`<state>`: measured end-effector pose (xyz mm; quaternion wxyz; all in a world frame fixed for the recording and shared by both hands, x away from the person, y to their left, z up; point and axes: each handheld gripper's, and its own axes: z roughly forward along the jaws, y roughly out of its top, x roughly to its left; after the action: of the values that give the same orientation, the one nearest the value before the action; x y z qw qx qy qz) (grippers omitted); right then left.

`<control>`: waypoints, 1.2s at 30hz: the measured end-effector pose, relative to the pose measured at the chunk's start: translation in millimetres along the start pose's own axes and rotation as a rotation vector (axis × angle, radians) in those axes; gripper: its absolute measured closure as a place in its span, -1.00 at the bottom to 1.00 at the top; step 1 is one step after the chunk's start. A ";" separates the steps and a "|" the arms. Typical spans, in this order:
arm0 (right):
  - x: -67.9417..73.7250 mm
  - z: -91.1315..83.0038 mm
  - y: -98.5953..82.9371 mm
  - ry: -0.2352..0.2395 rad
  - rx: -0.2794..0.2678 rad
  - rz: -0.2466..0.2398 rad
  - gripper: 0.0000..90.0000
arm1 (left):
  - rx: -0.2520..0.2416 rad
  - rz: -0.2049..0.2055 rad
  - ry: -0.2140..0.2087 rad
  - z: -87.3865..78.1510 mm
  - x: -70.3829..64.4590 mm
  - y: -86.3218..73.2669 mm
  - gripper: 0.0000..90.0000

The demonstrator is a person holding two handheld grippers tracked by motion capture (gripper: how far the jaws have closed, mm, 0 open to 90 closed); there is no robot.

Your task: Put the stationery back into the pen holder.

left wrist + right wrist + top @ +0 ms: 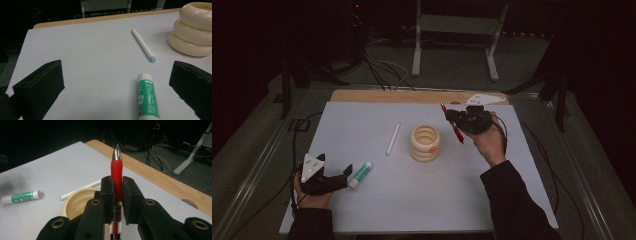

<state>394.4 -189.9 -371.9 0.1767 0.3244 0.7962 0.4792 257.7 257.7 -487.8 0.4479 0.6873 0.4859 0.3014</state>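
A cream ribbed cup (pixel 425 143) (pixel 193 30) (pixel 77 202) stands at the middle of the white mat (pixel 362 200). My right gripper (pixel 453 116) (pixel 117 185) is shut on a red pen (pixel 453 125) (pixel 116 170), held in the air just right of and above the cup, its silver tip pointing up and away. A white stick (pixel 393 138) (pixel 143 45) (pixel 80 189) lies left of the cup. A green-and-white glue stick (pixel 361 174) (pixel 146 97) (pixel 21 196) lies near my left gripper (pixel 343 175) (pixel 117 82), which rests open on the mat with the glue stick's cap end between its jaws.
The mat covers a wooden table (pixel 412 96) whose far edge shows bare. Beyond it are a white stand's legs (pixel 452 45) and cables on the floor (pixel 382 67). A cable loops along each side of the table.
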 end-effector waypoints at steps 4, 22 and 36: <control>0.4 2.9 2.7 0.002 -0.009 0.004 0.80 | 0.000 0.001 0.000 0.0 0.0 0.1 -1.00; 3.2 21.9 11.5 0.011 -0.042 0.016 0.79 | -0.001 0.003 -0.001 0.0 0.0 0.4 -1.00; 9.7 36.3 19.7 0.027 -0.069 0.033 0.79 | 0.000 0.007 -0.002 0.0 -0.3 0.5 -1.00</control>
<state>415.7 -153.3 -371.6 0.1692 0.3247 0.7761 0.5135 257.8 257.3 -487.3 0.4474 0.6893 0.4830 0.3024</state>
